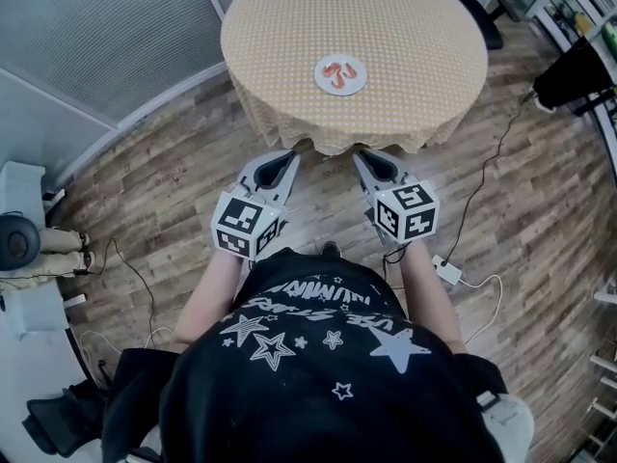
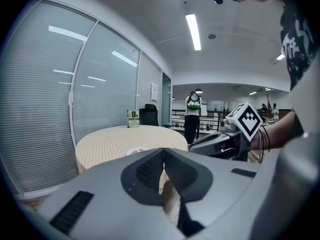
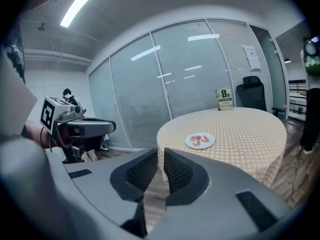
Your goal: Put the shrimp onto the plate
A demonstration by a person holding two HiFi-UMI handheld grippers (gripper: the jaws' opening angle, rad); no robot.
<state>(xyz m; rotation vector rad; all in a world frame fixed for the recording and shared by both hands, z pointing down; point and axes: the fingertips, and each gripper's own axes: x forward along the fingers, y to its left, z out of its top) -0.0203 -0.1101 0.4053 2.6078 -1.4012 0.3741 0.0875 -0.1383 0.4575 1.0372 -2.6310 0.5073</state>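
A white plate [image 1: 340, 75] sits near the front edge of the round table [image 1: 405, 17] with the yellow checked cloth. Several orange shrimp [image 1: 336, 70] lie on it. The right gripper view shows the plate [image 3: 200, 141] and the shrimp [image 3: 199, 139] ahead, well beyond the jaws. My left gripper [image 1: 290, 158] and right gripper [image 1: 361, 156] hang side by side over the wooden floor, short of the table edge, close to my body. Both are shut and hold nothing. In the left gripper view, only a sliver of the plate [image 2: 134, 151] peeks over the jaws.
A printed sign card [image 3: 225, 99] stands at the table's far side, with a black office chair [image 3: 252, 96] behind it. Cables and a white power adapter [image 1: 447, 272] lie on the floor to my right. A glass partition [image 1: 106, 37] runs along the left. A person [image 2: 193, 115] stands far off.
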